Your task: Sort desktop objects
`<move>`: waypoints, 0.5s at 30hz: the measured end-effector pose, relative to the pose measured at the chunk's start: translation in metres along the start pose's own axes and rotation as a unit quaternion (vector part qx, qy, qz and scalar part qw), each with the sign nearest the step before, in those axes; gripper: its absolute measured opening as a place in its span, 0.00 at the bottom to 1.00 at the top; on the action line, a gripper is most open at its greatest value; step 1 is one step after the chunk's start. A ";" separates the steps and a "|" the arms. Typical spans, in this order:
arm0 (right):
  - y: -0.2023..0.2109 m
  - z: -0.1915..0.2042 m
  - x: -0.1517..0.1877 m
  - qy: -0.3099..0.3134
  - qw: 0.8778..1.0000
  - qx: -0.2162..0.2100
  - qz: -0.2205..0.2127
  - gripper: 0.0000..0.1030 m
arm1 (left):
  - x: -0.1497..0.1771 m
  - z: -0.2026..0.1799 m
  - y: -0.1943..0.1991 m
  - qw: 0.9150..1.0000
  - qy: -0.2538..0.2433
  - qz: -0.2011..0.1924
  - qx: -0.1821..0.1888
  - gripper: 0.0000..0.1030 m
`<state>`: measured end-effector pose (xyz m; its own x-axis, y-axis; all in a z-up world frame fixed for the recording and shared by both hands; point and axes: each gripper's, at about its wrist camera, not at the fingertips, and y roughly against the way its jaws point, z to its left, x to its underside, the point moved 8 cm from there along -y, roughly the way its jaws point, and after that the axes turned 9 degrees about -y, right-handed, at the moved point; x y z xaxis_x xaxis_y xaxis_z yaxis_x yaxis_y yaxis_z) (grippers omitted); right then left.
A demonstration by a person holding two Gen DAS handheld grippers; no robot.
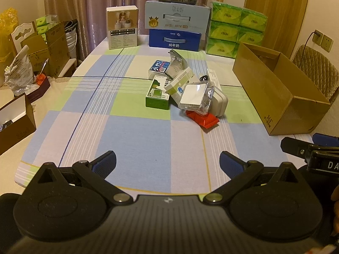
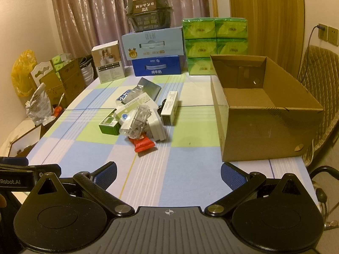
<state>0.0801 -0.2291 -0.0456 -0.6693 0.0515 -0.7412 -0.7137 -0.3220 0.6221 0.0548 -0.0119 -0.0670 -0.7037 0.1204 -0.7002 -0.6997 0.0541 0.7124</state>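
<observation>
Holding both the left claw and right claw wide open and empty at frame bottom, we see the cluttered pile mid-table, cardboard box at right.

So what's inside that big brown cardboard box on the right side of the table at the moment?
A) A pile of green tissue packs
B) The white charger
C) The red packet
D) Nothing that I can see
D: in the right wrist view the cardboard box shows only its bare inner walls and floor, while the red packet lies out on the tablecloth with the rest of the pile.
</observation>
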 end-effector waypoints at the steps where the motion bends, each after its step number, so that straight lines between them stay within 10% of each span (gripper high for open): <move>1: 0.000 0.000 0.000 0.000 1.000 0.000 0.000 0.98 | 0.000 0.000 0.000 1.000 -0.001 0.001 0.000 0.99; 15: -0.005 -0.002 -0.002 -0.005 1.000 0.006 0.026 0.98 | -0.002 0.004 -0.002 1.000 -0.003 0.007 0.003 0.99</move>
<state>0.0854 -0.2291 -0.0482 -0.7070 0.0446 -0.7058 -0.6810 -0.3122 0.6624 0.0588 -0.0084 -0.0669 -0.7127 0.1268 -0.6900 -0.6889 0.0589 0.7224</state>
